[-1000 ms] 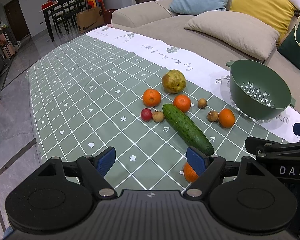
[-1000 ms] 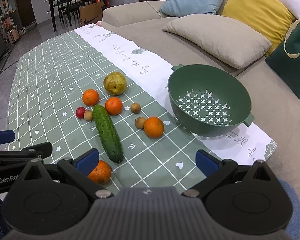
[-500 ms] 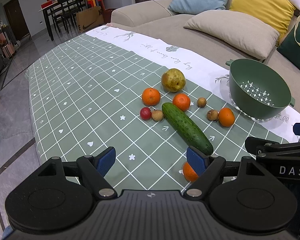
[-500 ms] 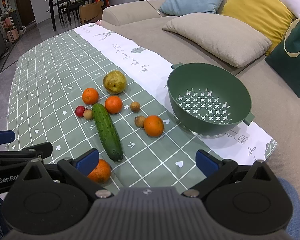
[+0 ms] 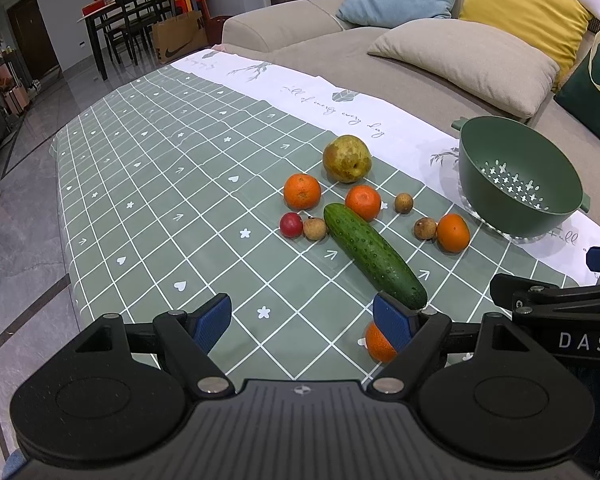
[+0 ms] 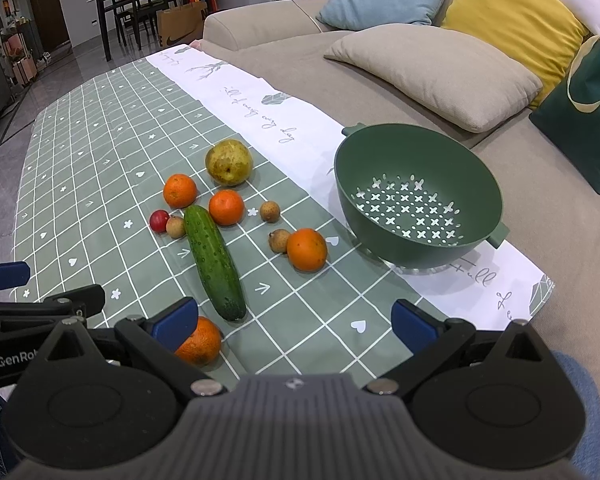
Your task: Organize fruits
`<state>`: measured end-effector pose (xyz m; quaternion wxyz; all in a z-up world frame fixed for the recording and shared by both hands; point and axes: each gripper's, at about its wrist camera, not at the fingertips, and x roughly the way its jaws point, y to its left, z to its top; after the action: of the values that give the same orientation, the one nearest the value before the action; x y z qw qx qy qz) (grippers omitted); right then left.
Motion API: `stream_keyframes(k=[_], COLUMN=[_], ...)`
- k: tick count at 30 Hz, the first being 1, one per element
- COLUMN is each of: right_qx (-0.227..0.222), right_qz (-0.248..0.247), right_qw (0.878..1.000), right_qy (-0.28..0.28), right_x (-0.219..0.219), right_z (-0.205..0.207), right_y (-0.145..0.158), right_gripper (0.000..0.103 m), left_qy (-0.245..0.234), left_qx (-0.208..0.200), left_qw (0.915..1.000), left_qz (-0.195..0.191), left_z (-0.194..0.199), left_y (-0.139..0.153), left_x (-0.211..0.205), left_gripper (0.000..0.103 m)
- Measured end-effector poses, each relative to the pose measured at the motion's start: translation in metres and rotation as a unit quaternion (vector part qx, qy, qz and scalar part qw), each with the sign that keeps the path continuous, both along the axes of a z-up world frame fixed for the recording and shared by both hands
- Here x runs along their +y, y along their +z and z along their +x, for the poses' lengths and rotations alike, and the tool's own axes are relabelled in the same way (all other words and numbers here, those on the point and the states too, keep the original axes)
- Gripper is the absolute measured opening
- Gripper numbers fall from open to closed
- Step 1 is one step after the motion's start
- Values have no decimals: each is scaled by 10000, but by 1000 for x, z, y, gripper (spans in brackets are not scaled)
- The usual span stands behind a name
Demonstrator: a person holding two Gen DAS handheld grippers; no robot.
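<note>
Fruit lies on a green checked tablecloth [image 5: 160, 184]: a yellow-green pear [image 5: 347, 159], several oranges such as one at the left [image 5: 302, 191] and one by the colander [image 6: 306, 249], a long cucumber [image 6: 214, 262], a small red fruit [image 6: 159, 220] and brown longans [image 6: 270, 211]. A nearest orange [image 6: 199, 342] sits partly behind my right gripper's left finger. An empty green colander [image 6: 418, 196] stands at the right. My left gripper [image 5: 302, 322] and right gripper [image 6: 294, 322] hover open over the table's near edge, holding nothing.
A beige sofa [image 6: 420, 80] with blue, yellow, white and beige cushions runs behind the table, a dark green tote bag [image 6: 584, 108] on it. A dining table with chairs [image 5: 132, 12] stands far back left. Grey floor lies left of the table.
Both views have shifted only slightly; the fruit and colander lie where they were, and both grippers stay open.
</note>
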<state>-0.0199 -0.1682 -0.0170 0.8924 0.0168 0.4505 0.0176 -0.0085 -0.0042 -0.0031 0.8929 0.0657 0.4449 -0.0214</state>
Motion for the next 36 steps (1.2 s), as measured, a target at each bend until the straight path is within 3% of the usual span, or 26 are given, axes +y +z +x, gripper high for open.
stream_keyframes(k=[21,28,36], right_qx=[-132,-208,10], right_qz=[-92,381,333], right_qw=[9998,9961,9913], right_qy=[141,767,1274], right_x=[7,10,29], right_z=[4,16,44], right_y=[-6,-25,-56], right_gripper=[99,99,99], left_qy=[22,-19,61], left_qx=[171,278,437], left_qw=[9998,9996,9990], left_qz=[-65,-27,-49], left_z=[9,22,43], left_y=[-15,-28,-48], left_x=[1,16,45], left_gripper=[94,94,94])
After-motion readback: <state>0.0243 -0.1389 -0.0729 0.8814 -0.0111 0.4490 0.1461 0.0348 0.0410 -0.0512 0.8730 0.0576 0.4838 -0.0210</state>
